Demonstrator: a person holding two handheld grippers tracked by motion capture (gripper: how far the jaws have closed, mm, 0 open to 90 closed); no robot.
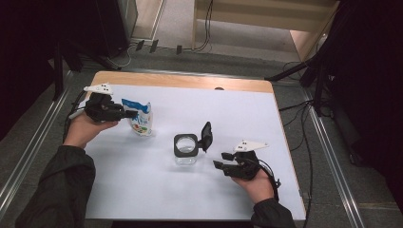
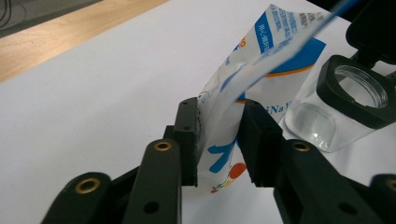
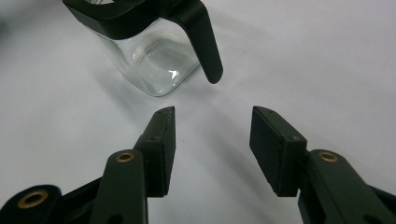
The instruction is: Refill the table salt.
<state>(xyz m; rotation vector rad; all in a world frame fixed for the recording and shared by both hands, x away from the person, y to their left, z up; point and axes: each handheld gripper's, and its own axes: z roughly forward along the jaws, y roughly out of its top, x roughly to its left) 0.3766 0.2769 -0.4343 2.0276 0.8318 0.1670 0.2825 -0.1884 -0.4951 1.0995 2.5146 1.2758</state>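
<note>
Pinching crinkly plastic pouch point(image 2: 261, 70), left hand-held gripper point(image 2: 218, 140) beside square glass jar point(image 2: 322, 121)

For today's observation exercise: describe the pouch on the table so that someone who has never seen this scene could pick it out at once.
Start at the white table and go to its far left part. There the pouch stands between the left gripper jaws, left of the clear jar. It is the one soft, printed thing: white with blue bands.

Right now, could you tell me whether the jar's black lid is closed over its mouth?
No, the glass jar stands with its black lid flipped up to one side, leaving the round mouth open.
</note>
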